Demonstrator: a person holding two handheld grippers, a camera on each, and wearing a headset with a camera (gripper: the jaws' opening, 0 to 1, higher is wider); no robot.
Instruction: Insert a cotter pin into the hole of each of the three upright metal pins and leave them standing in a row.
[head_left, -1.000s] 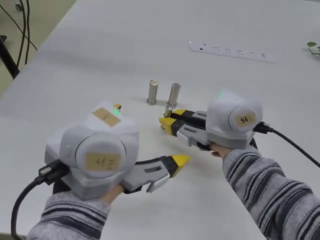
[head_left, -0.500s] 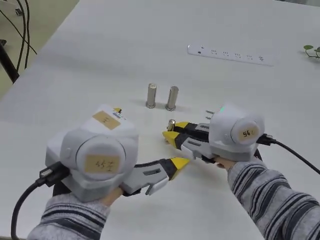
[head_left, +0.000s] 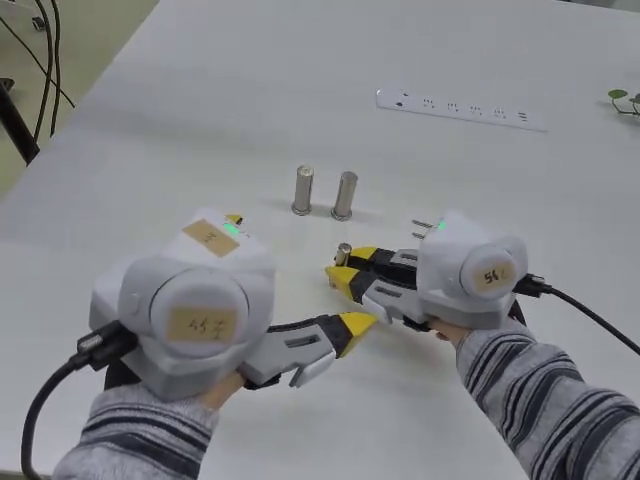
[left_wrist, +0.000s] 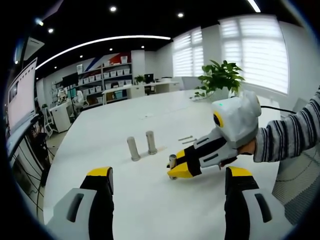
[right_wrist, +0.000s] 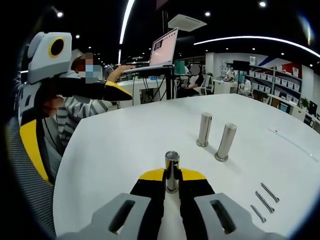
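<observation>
The first pin (right_wrist: 172, 170) stands straight up between the jaws of the right tool (right_wrist: 172, 181). The jaws are almost closed and squeeze the pin low down. Its round top sticks up above the yellow tips. I cannot tell if its foot touches the desk (head_left: 200, 120).

The second pin (head_left: 303, 190) and the third pin (head_left: 345, 195) stand upright on the desk. They are side by side and close together, but they do not touch. They are a little beyond the first pin, away from the person.

The cotter pins (right_wrist: 263, 201) are thin and small. They lie flat on the desk just beside the right tool, apart from all three pins.

The left tool (head_left: 297, 270) is near the person, to the left of the right tool. Its jaws are wide open and hold nothing. One yellow tip points toward the right tool and comes near it, but they do not touch.

A striped sleeve (head_left: 540, 400) shows behind each tool.

A white power strip (head_left: 460, 105) lies far across the desk. A green plant (head_left: 625, 97) peeks in at the far right edge.
</observation>
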